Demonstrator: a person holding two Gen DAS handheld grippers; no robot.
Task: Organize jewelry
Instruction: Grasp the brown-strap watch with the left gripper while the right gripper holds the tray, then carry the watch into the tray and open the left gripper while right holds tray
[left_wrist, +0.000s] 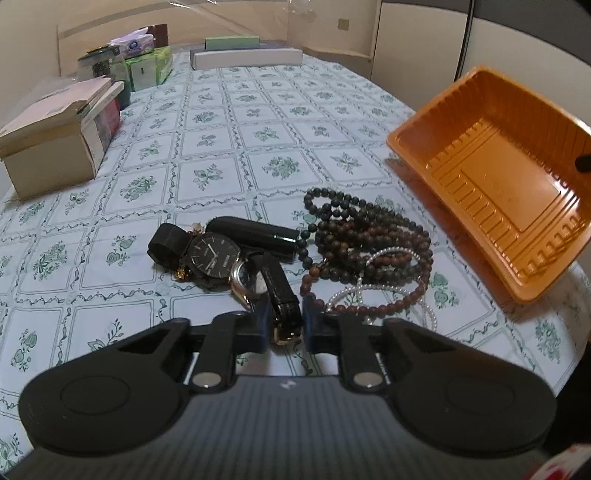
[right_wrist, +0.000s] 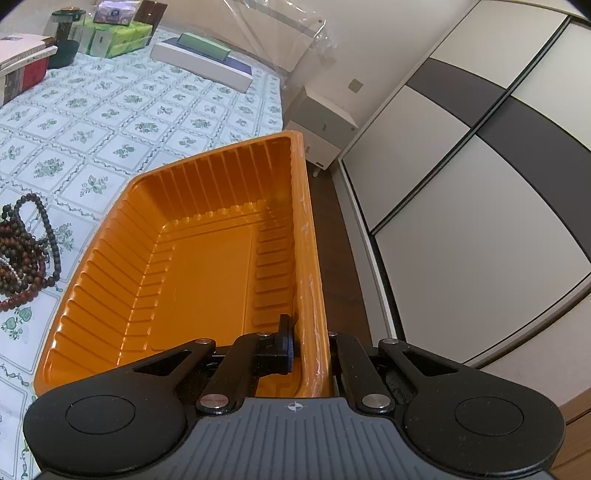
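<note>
While we look along both grippers, we note these things.
Table: under both grippers, with a floral cloth.
Orange tray: tilted, its right wall pinched between the right gripper jaws.
Bead necklaces: ahead and right of the left gripper, on the cloth.
Watches: just ahead of it.
Black strap: between its jaws, which stand narrow; we cannot tell if they press it.
</note>
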